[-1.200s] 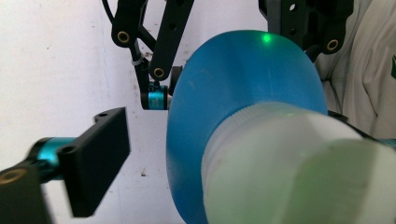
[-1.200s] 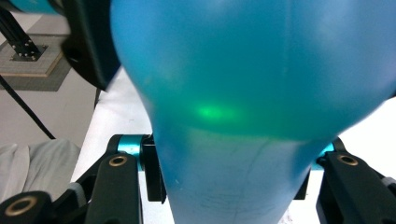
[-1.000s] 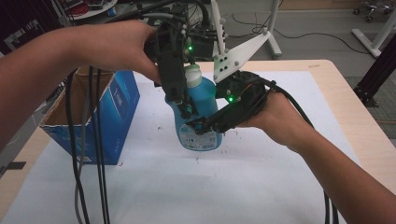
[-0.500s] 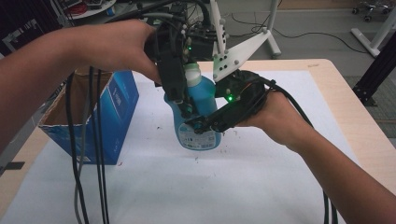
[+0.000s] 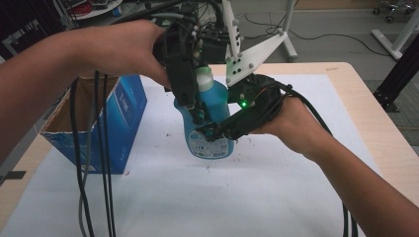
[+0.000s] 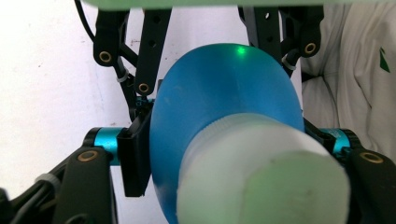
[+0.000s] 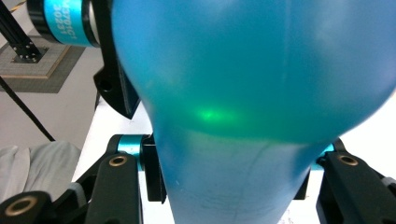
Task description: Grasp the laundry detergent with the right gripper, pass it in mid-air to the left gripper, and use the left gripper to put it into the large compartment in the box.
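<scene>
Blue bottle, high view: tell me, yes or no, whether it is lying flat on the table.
No: the blue bottle stands upright, white cap up, with the left gripper and right gripper clamped on it.

The bottle (image 5: 210,121) stands on the table (image 5: 346,89), right of the open box (image 5: 106,121), between both hand-held grippers.

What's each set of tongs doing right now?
Left tongs: just closed, now shut on the blue bottle, upper body.
Right tongs: shut on the blue bottle, lower down.
</scene>
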Available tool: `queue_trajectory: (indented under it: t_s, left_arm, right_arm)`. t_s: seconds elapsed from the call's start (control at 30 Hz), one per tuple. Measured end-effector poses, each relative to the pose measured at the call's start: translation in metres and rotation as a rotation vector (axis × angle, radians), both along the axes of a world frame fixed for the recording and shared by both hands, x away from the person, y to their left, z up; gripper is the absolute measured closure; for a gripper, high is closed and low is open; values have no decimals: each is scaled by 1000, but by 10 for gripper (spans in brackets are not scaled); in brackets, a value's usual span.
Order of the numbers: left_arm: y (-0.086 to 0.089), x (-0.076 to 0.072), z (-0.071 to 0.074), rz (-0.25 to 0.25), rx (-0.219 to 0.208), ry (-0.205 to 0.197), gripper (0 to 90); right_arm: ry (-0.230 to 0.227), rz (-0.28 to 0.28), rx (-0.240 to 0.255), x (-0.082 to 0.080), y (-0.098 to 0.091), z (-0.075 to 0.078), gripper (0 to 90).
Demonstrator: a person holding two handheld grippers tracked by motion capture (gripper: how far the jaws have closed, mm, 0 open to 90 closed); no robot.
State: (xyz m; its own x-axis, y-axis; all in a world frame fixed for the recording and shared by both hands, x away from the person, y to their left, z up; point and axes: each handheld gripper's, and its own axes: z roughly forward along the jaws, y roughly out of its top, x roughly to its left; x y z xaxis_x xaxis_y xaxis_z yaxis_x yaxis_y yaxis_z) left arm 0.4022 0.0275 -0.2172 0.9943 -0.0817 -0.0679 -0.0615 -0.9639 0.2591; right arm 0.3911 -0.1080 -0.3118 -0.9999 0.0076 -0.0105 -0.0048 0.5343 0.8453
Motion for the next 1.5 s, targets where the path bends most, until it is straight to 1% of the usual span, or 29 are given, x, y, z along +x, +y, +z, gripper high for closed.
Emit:
queue_trajectory:
  t_s: [0.27, 0.33, 0.4, 0.47, 0.5, 0.53, 0.57, 0.6, 0.67, 0.7, 0.73, 0.87, 0.93, 0.97, 1.03, 1.07, 1.13, 1.17, 1.2, 1.23, 1.27, 1.37, 1.43, 1.47, 1.5]
  left_arm:
    - [0, -1, 0, 3, 3, 8, 378]
    - [-1, -1, 1, 5, 1, 9, 379]
    - [-1, -3, 3, 0, -3, 5, 379]
    - [-1, -3, 5, 7, -4, 8, 380]
    - [-1, -2, 6, 6, -4, 4, 380]
    - [0, -2, 8, 14, -6, 8, 380]
    - [1, -2, 9, 19, -5, 4, 380]
    - [1, -2, 10, 26, 1, 2, 380]
    - [3, -1, 11, 35, 3, -2, 380]
    - [5, -1, 12, 41, 4, -2, 379]
    - [6, -1, 12, 49, 4, -1, 379]
    - [11, 0, 15, 68, 14, -6, 379]
    - [14, 1, 18, 84, 14, -12, 379]
    - [16, 2, 20, 93, 17, -15, 379]
    - [19, 3, 24, 118, 22, -21, 379]
    - [21, 4, 26, 134, 24, -22, 379]
    - [26, 6, 32, 167, 30, -25, 379]
    - [29, 7, 35, 194, 29, -23, 379]
    - [32, 7, 37, 212, 27, -22, 379]
    - [35, 9, 41, 233, 31, -23, 379]
    - [38, 9, 44, 247, 30, -26, 379]
    - [47, 12, 52, 301, 32, -33, 379]
    - [54, 14, 59, 343, 37, -34, 379]
    - [56, 15, 61, 359, 36, -32, 379]
    - [59, 16, 65, 373, 37, -33, 379]
  right_arm:
    - [0, 7, 0, 0, 0, 0, 459]
    - [9, 9, -5, -1, 0, 1, 444]
    - [23, 7, 3, -2, 0, 3, 321]
    - [52, -15, -11, -1, -1, 6, 214]
    - [54, -16, -24, -1, -2, 7, 212]
    - [48, -19, -30, -1, -3, 7, 181]
    - [41, -35, -44, -2, -4, 7, 89]
    - [43, -61, -49, -3, -6, 7, 27]
    - [31, -95, -42, -4, -10, 8, 16]
    - [44, -98, -41, -4, -12, 8, 16]
    - [44, -102, -46, -4, -15, 9, 15]
    - [50, -169, -72, -1, -28, 12, 16]
    - [40, -190, -81, 0, -36, 14, 16]
    - [31, -207, -100, 0, -42, 16, 16]
    - [21, -216, -132, 1, -51, 18, 16]
    - [12, -236, -156, 1, -57, 20, 16]
    - [6, -252, -201, 2, -66, 24, 16]
    - [8, -260, -229, 2, -71, 26, 16]
    - [19, -265, -264, 2, -78, 28, 16]
    - [26, -269, -285, 2, -82, 30, 16]
    - [29, -273, -318, 2, -89, 32, 16]
    - [33, -289, -387, 1, -103, 39, 16]
    - [39, -287, -425, 1, -113, 43, 16]
    - [50, -293, -447, 0, -119, 46, 16]
    - [58, -292, -457, 0, -123, 47, 16]
